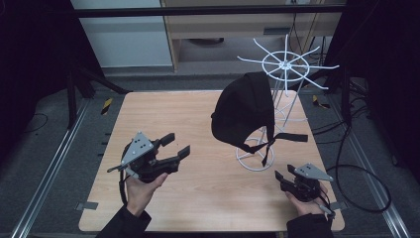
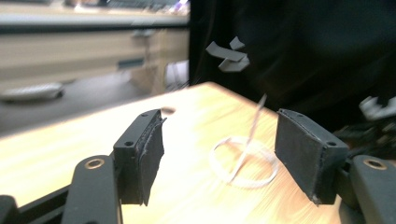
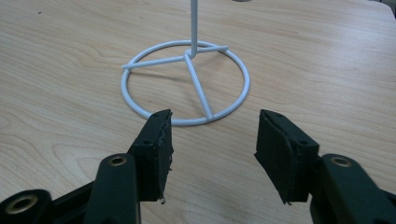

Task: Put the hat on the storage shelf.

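A black cap (image 1: 243, 111) with dangling straps hangs on a white wire stand (image 1: 285, 64) toward the table's back right. The stand's ring base (image 1: 243, 158) rests on the wood and also appears in the right gripper view (image 3: 187, 84) and, blurred, in the left gripper view (image 2: 243, 163). My left gripper (image 1: 179, 146) is held above the table's left half, open, nothing between its pads (image 2: 144, 154). Near the front right edge, my right gripper (image 1: 278, 174) is open and empty, pointing at the ring base just ahead of its fingertips (image 3: 161, 135).
The wooden table (image 1: 198, 188) has bare room in its middle and front. A second white wire rack with radiating spokes (image 1: 317, 84) stands behind the cap. Dark cables (image 1: 356, 168) lie on the floor at the right.
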The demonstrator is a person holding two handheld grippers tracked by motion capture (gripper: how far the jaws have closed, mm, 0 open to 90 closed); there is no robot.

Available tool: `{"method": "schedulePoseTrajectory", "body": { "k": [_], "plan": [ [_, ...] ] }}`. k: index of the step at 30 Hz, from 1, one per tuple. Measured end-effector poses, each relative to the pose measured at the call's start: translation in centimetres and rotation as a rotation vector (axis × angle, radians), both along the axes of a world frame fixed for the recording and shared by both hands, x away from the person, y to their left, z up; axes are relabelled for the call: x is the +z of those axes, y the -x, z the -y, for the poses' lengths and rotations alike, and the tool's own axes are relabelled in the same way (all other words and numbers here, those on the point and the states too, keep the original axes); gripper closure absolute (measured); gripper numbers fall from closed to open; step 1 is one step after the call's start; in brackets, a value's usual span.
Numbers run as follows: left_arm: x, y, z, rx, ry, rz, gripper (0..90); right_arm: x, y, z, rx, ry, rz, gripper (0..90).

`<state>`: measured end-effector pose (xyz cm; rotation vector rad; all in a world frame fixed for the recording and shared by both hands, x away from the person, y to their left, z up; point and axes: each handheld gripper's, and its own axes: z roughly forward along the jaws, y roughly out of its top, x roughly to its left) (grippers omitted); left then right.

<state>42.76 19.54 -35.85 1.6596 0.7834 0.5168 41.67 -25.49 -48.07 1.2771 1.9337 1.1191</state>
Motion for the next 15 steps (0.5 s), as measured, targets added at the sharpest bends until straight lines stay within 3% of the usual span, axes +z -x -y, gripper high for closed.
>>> {"method": "schedulePoseTrajectory", "body": {
  "k": [6,8,10,15],
  "plan": [
    [-3.7,-0.6,-3.7,0.106,-0.046,-0.091,31.0,-0.1,0.0,0.0,-0.010,-0.012,-0.004,40.3],
    [-5.3,-0.8,-5.1,0.150,-0.080,-0.127,30.4,-0.2,-0.1,0.0,-0.014,-0.012,-0.004,38.3],
    [-6.8,-1.0,-6.4,0.192,-0.078,-0.161,30.1,-0.3,-0.1,0.1,-0.019,-0.010,0.001,35.7],
    [-9.0,-1.7,-8.7,0.260,-0.116,-0.230,28.9,-0.4,-0.2,0.1,-0.026,-0.011,-0.004,32.8]
  ]
}}
